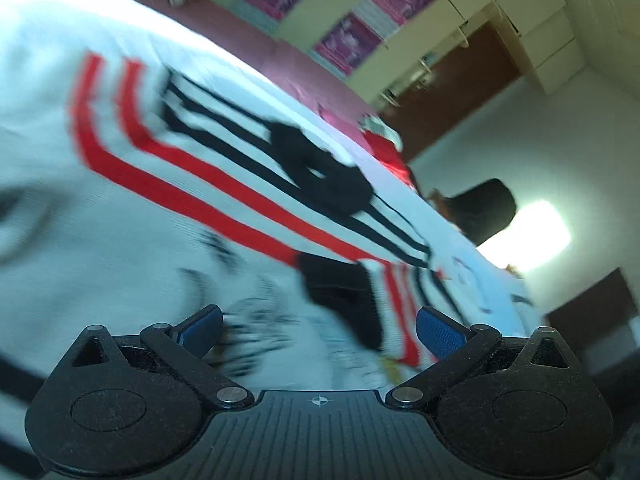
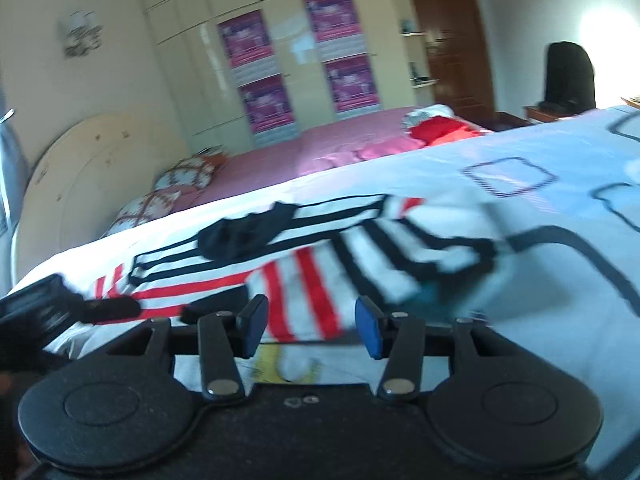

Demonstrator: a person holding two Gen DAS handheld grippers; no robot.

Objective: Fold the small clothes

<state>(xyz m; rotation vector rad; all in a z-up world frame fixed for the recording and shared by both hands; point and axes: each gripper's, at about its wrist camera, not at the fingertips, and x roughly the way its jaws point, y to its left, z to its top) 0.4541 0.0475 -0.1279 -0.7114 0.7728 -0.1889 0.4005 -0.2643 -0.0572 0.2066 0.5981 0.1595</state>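
A small white garment with red and black stripes and a black collar lies spread on a white printed sheet. It also shows in the right wrist view, partly folded over itself. My left gripper is open and empty just above the garment's near edge. My right gripper is open and empty over the garment's red-striped part. Both views are motion-blurred.
The sheet covers a bed with a pink bedspread, patterned pillows and a red cloth pile. A wardrobe with purple posters stands behind. The other gripper's black body shows at the left edge of the right wrist view.
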